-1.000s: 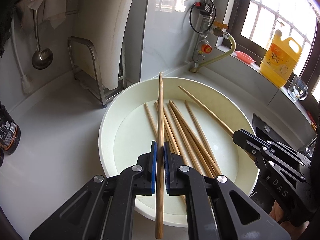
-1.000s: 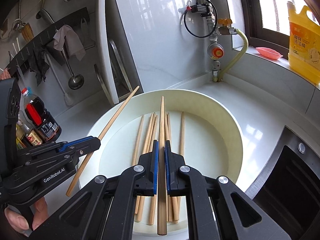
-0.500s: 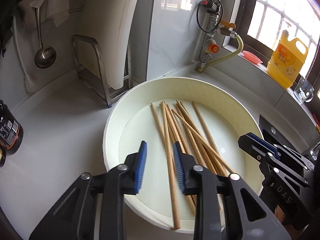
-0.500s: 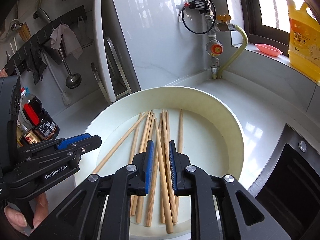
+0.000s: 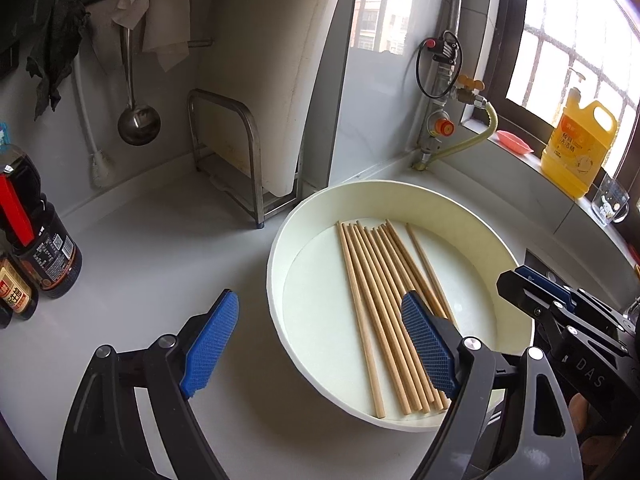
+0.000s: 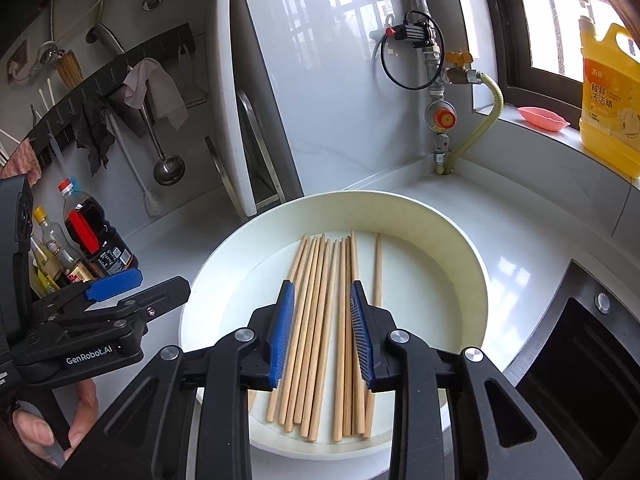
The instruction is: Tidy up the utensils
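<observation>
- Wooden chopsticks point(image 6: 320, 332) lie loose in a white basin point(image 6: 440, 216).
- Right gripper point(image 6: 322, 334) fingers, narrowly apart and opening, hover above them.
- Left gripper point(image 5: 320, 344) fingers, wide and opening, hold nothing.

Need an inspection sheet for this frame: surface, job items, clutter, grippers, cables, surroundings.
Surface: white countertop, bare where visible.
Job's things: wooden chopsticks lying roughly parallel inside the round white basin; one lies slightly apart from the rest.
Clutter: sauce bottles at the left; yellow detergent jug, pink dish and glass cup on the sill.
Grippers: left hand-held gripper opening, nothing between the pads; right hand-held gripper opening above the chopsticks, gripping none.
Cables: black cable loop at the gas valve; yellow hose.
Surroundings: hanging ladle, cloths, cutting board in metal rack, window.
</observation>
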`<action>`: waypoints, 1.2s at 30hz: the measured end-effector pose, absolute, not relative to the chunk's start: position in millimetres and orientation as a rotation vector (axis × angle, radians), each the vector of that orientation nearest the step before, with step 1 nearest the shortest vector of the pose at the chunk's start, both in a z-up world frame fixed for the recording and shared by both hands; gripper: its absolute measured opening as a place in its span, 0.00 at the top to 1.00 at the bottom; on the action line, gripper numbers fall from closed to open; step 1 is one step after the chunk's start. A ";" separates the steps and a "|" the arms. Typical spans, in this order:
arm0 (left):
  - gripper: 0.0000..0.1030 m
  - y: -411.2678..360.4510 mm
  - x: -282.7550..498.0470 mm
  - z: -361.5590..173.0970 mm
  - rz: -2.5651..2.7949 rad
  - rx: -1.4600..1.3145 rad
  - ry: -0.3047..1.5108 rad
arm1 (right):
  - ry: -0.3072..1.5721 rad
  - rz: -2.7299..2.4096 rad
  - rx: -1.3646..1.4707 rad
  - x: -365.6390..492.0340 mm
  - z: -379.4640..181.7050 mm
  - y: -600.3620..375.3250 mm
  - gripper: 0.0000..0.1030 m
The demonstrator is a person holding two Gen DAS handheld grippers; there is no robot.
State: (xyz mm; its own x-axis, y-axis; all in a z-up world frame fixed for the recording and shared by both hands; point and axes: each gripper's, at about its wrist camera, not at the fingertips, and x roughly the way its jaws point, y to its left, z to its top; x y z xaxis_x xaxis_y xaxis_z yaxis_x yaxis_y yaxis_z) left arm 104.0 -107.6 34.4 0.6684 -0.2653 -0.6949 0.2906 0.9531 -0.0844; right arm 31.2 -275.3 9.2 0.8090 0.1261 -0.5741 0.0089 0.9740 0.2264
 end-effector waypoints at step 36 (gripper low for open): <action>0.07 -66.1 75.1 57.9 -0.184 0.060 0.668 | 0.607 0.081 0.127 16.9 18.7 -233.3 0.49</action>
State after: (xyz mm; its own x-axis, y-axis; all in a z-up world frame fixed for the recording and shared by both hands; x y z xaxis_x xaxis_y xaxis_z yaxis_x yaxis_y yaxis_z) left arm 75.1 -66.1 57.9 0.7694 -0.1500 -0.6209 0.1888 0.9820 -0.0033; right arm 16.9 -233.3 18.7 0.8187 0.1136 -0.5629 -0.0389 0.9890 0.1430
